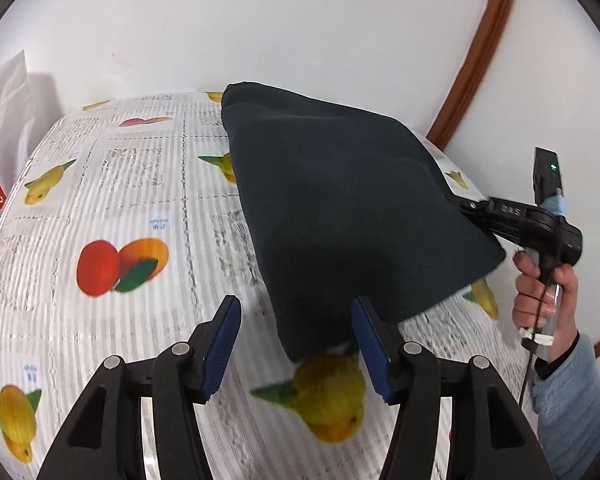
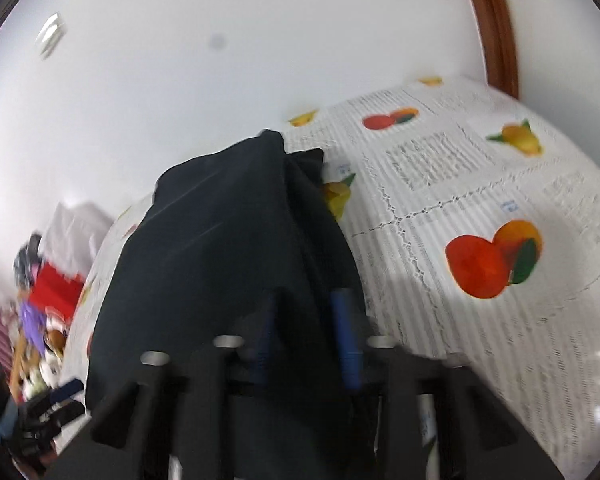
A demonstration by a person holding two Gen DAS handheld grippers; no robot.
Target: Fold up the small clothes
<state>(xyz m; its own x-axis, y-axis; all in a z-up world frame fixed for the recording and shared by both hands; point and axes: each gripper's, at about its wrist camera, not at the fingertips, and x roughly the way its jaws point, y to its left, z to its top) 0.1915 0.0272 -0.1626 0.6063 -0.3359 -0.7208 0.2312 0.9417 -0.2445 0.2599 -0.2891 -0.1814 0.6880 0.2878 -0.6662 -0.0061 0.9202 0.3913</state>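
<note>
The table (image 1: pixel 112 200) is covered by a white, ribbed cloth printed with fruit and is set against a pale wall (image 1: pixel 260 20); the flat surface serves as the folding bed.

The dark garment (image 1: pixel 340 208) is spread across the far right part of the table. Its right edge is lifted off the cloth, and its near corner hangs down between the left jaws. It is judged to be held up so that one side can be carried over the other for a fold.

The right gripper (image 1: pixel 466 205) is seen in the left wrist view at the garment's raised right edge, with its tip buried in the fabric. In the right wrist view the blue pads (image 2: pixel 344 340) are narrow with dark fabric (image 2: pixel 228 260) bunched between them, so the cloth is judged to be pinched. The view is blurred, and the pad contact is not sharply seen. The handle is gripped by a hand (image 1: pixel 544 292) in a light blue sleeve (image 1: pixel 576 396).

The left gripper (image 1: pixel 296 344) stands about half wide. Its right pad (image 1: pixel 370 352) lies just beside the garment's near corner, and nothing is clamped.
</note>
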